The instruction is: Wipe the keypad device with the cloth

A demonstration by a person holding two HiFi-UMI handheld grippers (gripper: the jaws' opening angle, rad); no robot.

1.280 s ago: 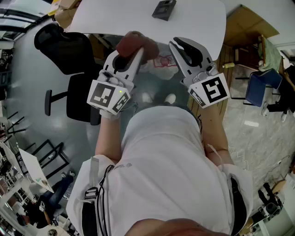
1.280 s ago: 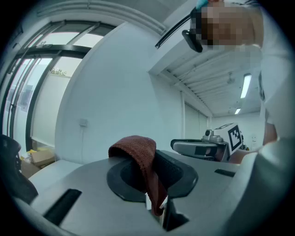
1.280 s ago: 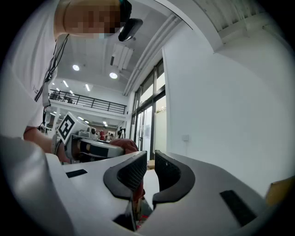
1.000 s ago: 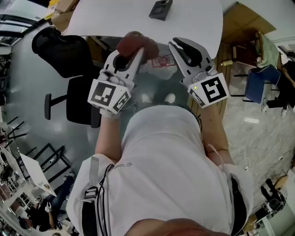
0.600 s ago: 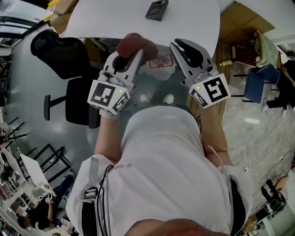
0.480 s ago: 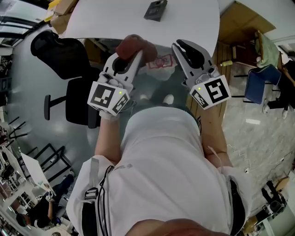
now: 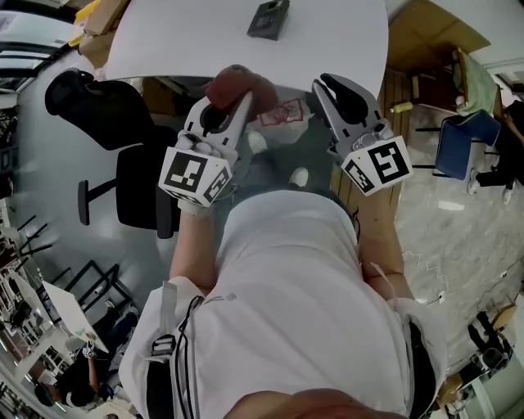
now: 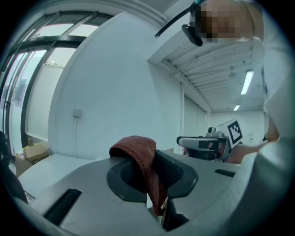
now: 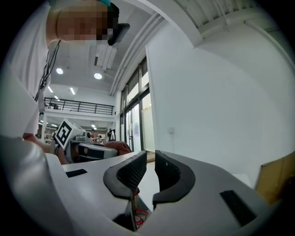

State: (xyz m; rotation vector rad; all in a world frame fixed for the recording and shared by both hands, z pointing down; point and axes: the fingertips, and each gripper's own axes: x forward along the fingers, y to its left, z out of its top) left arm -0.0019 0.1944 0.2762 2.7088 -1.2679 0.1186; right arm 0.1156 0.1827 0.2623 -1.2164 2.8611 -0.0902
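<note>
You hold both tools out in front of your chest, level, at the near edge of the white worktop (image 7: 344, 37). Your left tool (image 7: 232, 102) has its jaws clamped on the reddish-brown cloth (image 7: 236, 80). In the left gripper view the cloth is pinched between the dark pads, one fold bunched up over the jaw tips and a strip hanging down behind them. Your right tool (image 7: 337, 88) carries nothing. In the right gripper view its two black pads stand almost together, with only a slim gap and empty air between them.

The keypad device (image 7: 268, 18), a small dark grey block, lies flat on the worktop towards its far side. It is well apart from both tools and untouched by the cloth. It sits ahead of the gap between your two tools, a little nearer the left one's line.

The square-marker cubes on both tools face up at the head camera. A black office chair (image 7: 135, 176) stands on the grey floor off to your left, beside the worktop.
</note>
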